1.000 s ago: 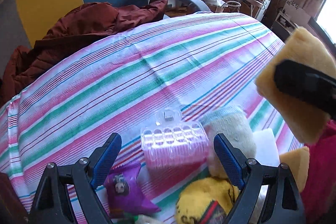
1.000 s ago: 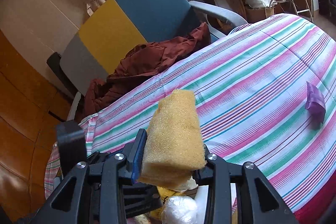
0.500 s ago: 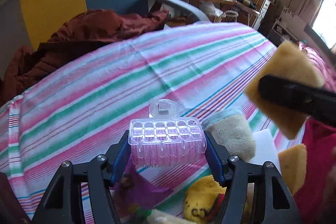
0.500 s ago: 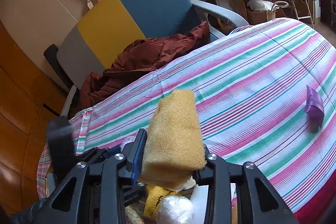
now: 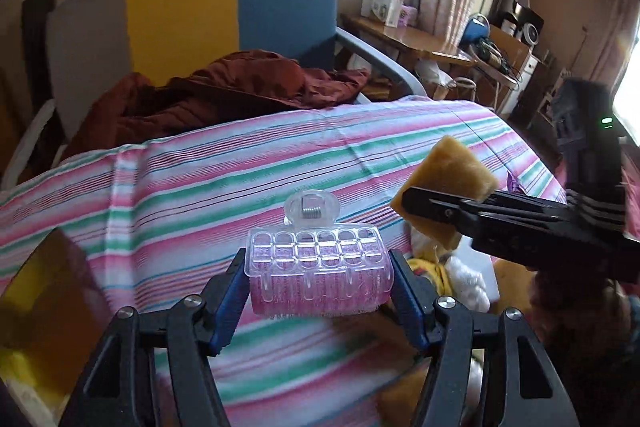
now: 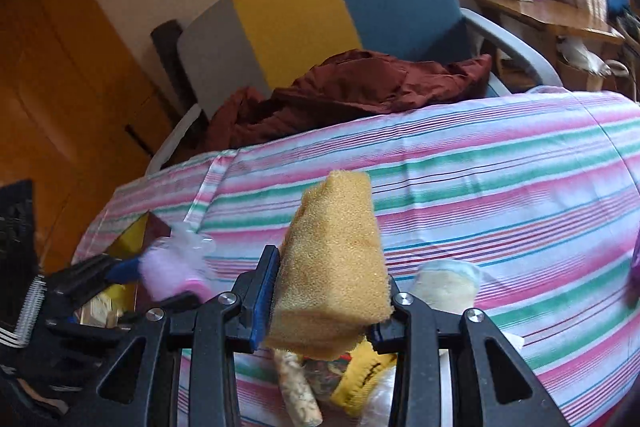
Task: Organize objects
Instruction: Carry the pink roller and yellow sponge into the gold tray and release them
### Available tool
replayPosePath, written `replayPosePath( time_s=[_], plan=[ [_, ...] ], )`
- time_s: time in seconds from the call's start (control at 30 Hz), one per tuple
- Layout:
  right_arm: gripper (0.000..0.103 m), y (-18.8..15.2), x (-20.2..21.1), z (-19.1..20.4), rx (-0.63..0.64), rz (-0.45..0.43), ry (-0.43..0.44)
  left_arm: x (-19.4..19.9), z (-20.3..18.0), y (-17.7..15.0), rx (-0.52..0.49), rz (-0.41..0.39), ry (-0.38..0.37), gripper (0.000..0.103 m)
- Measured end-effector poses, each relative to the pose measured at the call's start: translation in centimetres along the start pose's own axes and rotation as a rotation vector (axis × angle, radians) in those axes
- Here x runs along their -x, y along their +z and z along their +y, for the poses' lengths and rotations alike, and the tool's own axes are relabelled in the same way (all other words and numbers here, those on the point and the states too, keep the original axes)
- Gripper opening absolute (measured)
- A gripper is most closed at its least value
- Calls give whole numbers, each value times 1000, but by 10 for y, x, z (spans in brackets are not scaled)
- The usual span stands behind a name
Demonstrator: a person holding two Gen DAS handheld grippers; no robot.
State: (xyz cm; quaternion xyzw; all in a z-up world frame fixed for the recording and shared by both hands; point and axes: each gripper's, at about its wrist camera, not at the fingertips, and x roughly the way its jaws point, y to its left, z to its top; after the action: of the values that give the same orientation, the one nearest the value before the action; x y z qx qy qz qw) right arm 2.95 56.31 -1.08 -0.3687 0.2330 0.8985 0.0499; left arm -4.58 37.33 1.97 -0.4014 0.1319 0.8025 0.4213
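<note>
Left gripper point(image 5: 320, 281) pinches pink hair roller point(image 5: 318, 273) above striped bed point(image 5: 240, 187); right gripper point(image 6: 326, 301) clamps yellow sponge point(image 6: 332, 267).

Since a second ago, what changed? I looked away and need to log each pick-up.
The left gripper closed on the pink hair roller, which had been lying on the striped cloth, and lifted it clear. The right gripper stayed shut on the yellow sponge, only shifting a little. The pile of items below stayed put.
</note>
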Motion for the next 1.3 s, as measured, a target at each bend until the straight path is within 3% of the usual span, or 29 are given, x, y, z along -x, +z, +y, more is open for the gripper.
replayPosePath(
  time_s=[0.43,0.67,0.93,1.13,1.17,1.23,1.3],
  plan=[
    [37,-20,-18,56,161,88,-38,121,111,-93,221,-70,178,67],
    [37,-30,-7,117,232,80,33,164,158,-149,334,-78,302,67],
    [37,-58,-15,212,315,109,194,174,187,-205,426,-28,373,67],
    [38,-87,-43,269,353,186,248,163,205,-231,471,0,406,68],
    [39,-90,-48,275,353,195,247,160,206,-233,474,8,401,72],
    [52,-97,-58,285,358,226,250,160,207,-238,479,10,412,79],
    [73,-103,-66,292,362,252,226,163,208,-242,482,-6,428,86]
  ],
)
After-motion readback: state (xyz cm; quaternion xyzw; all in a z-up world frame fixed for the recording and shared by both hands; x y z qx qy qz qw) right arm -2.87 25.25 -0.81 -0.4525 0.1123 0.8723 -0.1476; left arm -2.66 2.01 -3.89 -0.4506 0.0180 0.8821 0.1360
